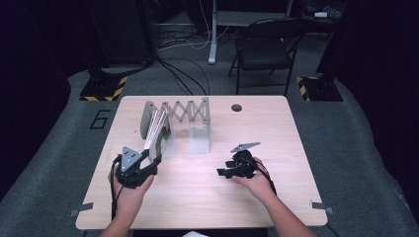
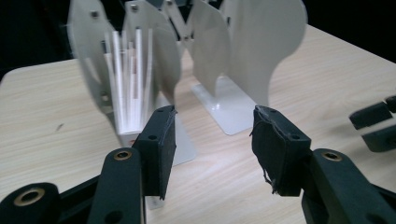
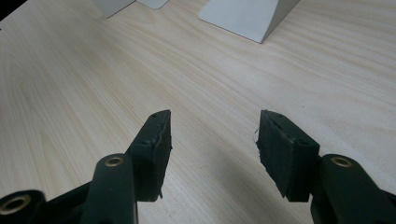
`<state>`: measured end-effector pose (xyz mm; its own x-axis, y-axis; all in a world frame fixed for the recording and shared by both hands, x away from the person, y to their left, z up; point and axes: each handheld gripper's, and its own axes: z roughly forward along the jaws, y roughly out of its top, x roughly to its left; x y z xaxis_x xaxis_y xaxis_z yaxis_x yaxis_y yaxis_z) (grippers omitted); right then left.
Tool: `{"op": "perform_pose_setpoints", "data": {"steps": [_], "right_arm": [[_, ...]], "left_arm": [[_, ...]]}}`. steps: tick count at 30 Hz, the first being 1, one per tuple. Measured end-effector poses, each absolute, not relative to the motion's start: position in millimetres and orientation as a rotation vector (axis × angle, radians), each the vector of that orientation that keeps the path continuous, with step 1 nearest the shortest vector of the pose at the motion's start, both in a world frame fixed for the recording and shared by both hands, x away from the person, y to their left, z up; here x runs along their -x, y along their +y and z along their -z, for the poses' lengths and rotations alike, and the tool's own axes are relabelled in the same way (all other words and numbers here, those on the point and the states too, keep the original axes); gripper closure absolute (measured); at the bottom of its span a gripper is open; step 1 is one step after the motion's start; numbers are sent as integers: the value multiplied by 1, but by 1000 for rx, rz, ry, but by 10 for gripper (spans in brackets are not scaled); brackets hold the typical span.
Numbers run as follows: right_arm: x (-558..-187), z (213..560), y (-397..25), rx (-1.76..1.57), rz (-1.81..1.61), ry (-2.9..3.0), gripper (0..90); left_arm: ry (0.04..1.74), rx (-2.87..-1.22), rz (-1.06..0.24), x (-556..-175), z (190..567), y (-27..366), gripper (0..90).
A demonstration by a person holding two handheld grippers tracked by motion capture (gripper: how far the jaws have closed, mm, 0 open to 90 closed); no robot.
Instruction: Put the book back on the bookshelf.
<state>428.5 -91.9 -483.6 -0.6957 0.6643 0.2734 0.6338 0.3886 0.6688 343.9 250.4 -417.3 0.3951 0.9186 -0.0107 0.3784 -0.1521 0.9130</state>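
A pale grey expanding rack (image 1: 190, 112) with scissor links stands at the back middle of the wooden table (image 1: 207, 207). Its leftmost slot holds several thin white flat items (image 1: 155, 129), leaning, with something green at their base. My left gripper (image 1: 152, 161) is open just in front of that slot, nothing between its jaws. In the left gripper view the open left gripper (image 2: 215, 140) faces the white items (image 2: 128, 84) and the rack's upright plates (image 2: 243, 46). My right gripper (image 1: 223, 172) is open low over bare wood, pointing left. The right gripper (image 3: 215, 140) holds nothing.
The rack's right slots stand on flat white base plates (image 3: 247, 16). The right gripper's jaws (image 2: 376, 123) show at the right edge of the left gripper view. A round hole (image 1: 236, 107) is in the table near its far edge. A folding chair (image 1: 264, 49) stands beyond.
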Motion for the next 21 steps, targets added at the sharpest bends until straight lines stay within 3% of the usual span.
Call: {"op": "perform_pose_setpoints", "data": {"steps": [21], "right_arm": [[-410, 484, -131, -1349, -1192, 2474, 445]], "left_arm": [[961, -1942, -565, -371, 455, 200, 468]]}}
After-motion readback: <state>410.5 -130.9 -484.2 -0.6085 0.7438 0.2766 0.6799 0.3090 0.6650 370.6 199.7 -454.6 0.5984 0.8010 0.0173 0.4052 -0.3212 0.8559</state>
